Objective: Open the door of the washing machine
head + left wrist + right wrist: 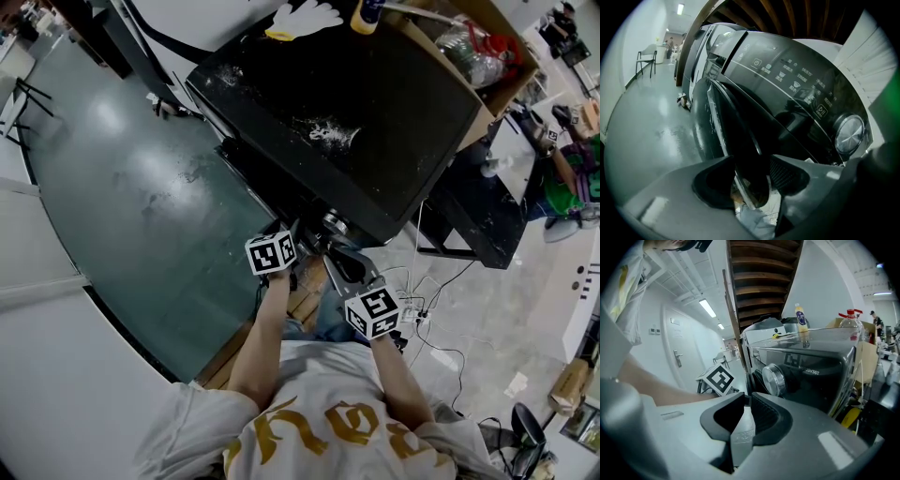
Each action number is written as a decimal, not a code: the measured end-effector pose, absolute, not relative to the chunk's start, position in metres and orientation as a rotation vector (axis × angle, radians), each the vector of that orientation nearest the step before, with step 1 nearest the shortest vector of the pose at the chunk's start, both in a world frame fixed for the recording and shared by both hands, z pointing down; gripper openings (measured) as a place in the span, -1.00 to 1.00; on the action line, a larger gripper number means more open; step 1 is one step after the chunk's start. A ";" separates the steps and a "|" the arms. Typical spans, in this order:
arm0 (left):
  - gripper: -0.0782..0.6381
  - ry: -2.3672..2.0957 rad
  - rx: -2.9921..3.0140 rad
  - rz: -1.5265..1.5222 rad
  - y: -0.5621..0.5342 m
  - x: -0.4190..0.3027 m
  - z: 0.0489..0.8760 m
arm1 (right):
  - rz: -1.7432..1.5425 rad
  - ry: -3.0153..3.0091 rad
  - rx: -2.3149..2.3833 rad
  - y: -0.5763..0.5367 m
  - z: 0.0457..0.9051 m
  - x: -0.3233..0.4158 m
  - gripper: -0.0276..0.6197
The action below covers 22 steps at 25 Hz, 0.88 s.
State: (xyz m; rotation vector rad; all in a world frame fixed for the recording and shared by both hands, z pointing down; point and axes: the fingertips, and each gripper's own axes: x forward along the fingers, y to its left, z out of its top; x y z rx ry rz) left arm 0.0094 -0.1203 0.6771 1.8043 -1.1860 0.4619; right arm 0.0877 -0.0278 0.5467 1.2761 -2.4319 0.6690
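From above, the head view shows the black washing machine (347, 103), with both grippers held at its front. The left one's marker cube (271, 253) and the right one's cube (372, 312) sit close together. In the left gripper view the dark round door (724, 122) stands slightly off the front, and my left gripper (752, 164) is shut on its rim. The control panel (797, 79) and silver knob (849, 132) lie to the right. My right gripper (746, 397) is shut on nothing, a little in front of the knob (774, 379).
On the machine's top stand a cardboard box (487, 89) with bottles, a white glove (305, 17) and a yellow bottle (367, 13). Cables and a power strip (419, 315) lie on the floor to the right. A chair (645, 58) stands far down the green floor (122, 187).
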 end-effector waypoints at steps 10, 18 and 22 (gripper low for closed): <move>-0.17 -1.179 1.812 0.487 -0.106 -0.009 0.678 | 0.656 -2.447 1.231 -0.025 0.545 0.069 -0.71; -0.19 -1.177 1.815 0.521 -0.092 -0.029 0.678 | 0.644 -2.465 1.204 -0.023 0.544 0.053 -0.71; -0.22 -1.180 1.811 0.533 -0.084 -0.041 0.681 | 0.642 -2.472 1.195 -0.022 0.545 0.047 -0.71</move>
